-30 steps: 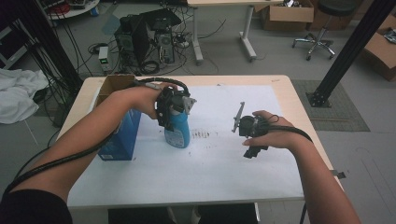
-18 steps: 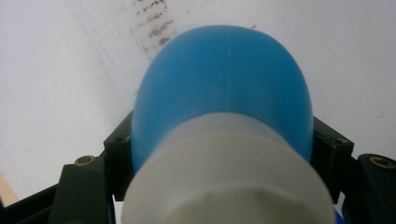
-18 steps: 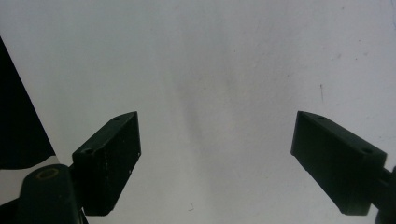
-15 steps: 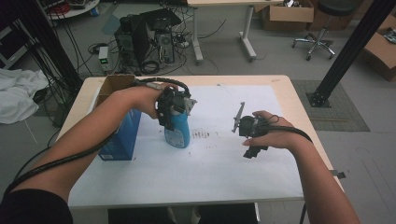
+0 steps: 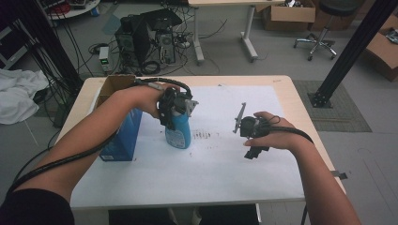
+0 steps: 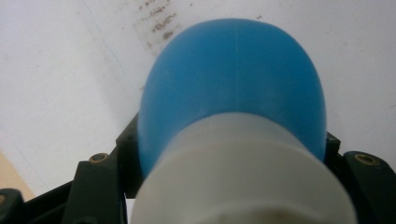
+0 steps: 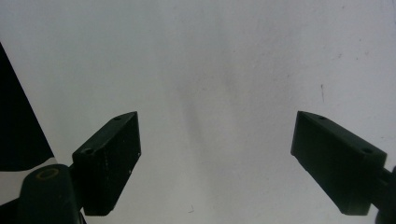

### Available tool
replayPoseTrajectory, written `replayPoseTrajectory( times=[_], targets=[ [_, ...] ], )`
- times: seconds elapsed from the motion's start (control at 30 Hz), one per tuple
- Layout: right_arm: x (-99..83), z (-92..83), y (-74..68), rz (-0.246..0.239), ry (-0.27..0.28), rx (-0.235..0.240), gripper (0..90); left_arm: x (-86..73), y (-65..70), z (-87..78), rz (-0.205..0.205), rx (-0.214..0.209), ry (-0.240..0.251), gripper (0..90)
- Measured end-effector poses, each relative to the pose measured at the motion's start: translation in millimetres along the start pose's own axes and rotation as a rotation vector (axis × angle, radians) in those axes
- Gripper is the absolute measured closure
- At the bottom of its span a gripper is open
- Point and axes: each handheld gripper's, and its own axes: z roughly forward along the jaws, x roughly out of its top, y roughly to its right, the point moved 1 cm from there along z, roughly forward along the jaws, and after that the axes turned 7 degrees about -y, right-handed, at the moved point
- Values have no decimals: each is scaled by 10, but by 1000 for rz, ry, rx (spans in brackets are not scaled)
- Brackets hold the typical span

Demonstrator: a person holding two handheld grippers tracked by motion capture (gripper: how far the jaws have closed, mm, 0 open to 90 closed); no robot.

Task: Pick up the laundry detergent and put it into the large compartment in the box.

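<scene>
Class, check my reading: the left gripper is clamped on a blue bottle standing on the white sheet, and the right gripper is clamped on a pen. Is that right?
Not quite. The right gripper holds nothing: the right gripper view shows its jaws wide apart over the bare white sheet. The rest stands: the left gripper is clamped on the blue bottle.

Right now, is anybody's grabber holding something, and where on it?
The left gripper holds the blue bottle near its top, just under the white cap. The right gripper is open, holding nothing.
</scene>
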Motion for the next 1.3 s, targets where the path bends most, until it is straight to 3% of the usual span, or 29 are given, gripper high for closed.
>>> replayPoseTrajectory(
  times=[0.2, 0.37, 0.57, 0.77, 0.8, 0.83, 0.97, 1.0, 1.07, 1.23, 1.27, 1.3],
  targets=[
    [19, 16, 4, -5, -2, 0, 159, 41, 17, -16, -70, -23, -29, 384],
    [23, 14, 1, -7, 2, 4, 160, 74, 33, -27, -89, -23, -58, 385],
    [4, -19, -6, -8, 3, 0, 159, 99, 54, -44, -81, -21, -62, 386],
    [-13, -44, -17, -10, 10, -2, 159, 84, 57, -165, -134, -24, -58, 385],
    [-10, -53, -23, -17, 8, -2, 159, 74, 52, -223, -173, -23, -57, 385],
    [-10, -53, -23, -17, 8, -2, 159, 74, 52, -223, -173, -23, -57, 385],
    [-6, -88, -32, -21, 12, -3, 160, 43, 67, -408, -257, -16, -85, 386],
    [-6, -88, -32, -21, 12, -3, 160, 43, 67, -408, -257, -16, -85, 386],
    [-1, -107, -44, -25, 16, -4, 159, 26, 73, -494, -310, -16, -101, 386],
    [27, -111, -57, -40, 11, -7, 159, -22, 65, -670, -422, -55, -108, 386],
    [33, -110, -57, -42, 13, -6, 159, -22, 65, -670, -422, -55, -108, 386],
    [41, -114, -56, -49, 12, -10, 159, -45, 51, -745, -474, -82, -103, 386]
  ],
)
